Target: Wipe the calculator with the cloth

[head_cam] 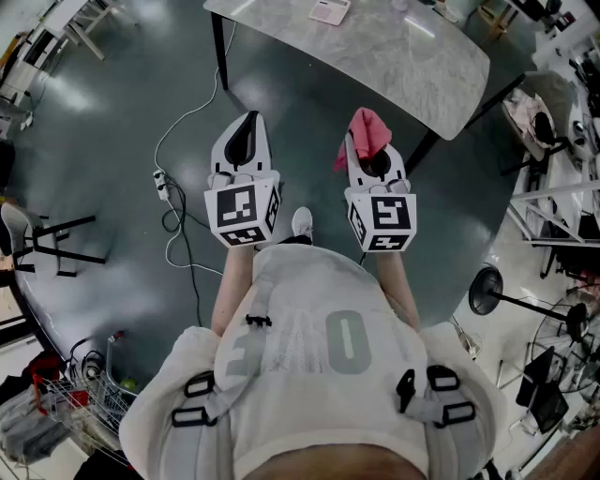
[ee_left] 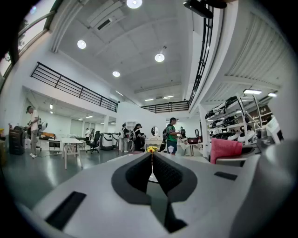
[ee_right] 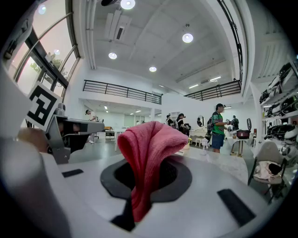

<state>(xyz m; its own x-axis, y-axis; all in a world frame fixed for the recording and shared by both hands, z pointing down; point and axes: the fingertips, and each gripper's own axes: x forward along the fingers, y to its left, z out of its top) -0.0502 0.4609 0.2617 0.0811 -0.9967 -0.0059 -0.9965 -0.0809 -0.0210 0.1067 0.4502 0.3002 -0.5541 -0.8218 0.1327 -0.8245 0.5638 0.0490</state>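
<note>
Calculator (head_cam: 330, 10) lay flat on the pale marble-topped table (head_cam: 412, 56), near its far edge, well apart from both grippers. That table stood on the grey floor (head_cam: 103, 150) ahead of the person (head_cam: 309, 375), who wore a light top and held the two tools side by side, roughly level, short of the table's near edge. The left gripper (head_cam: 247, 120) had its jaws pressed together with nothing between them, as the left gripper view showed (ee_left: 152, 155). The right gripper (head_cam: 368, 142) was clenched on the pink cloth (ee_right: 150, 139), whose folded bunch stuck up above the jaws while a tail hung below them
</note>
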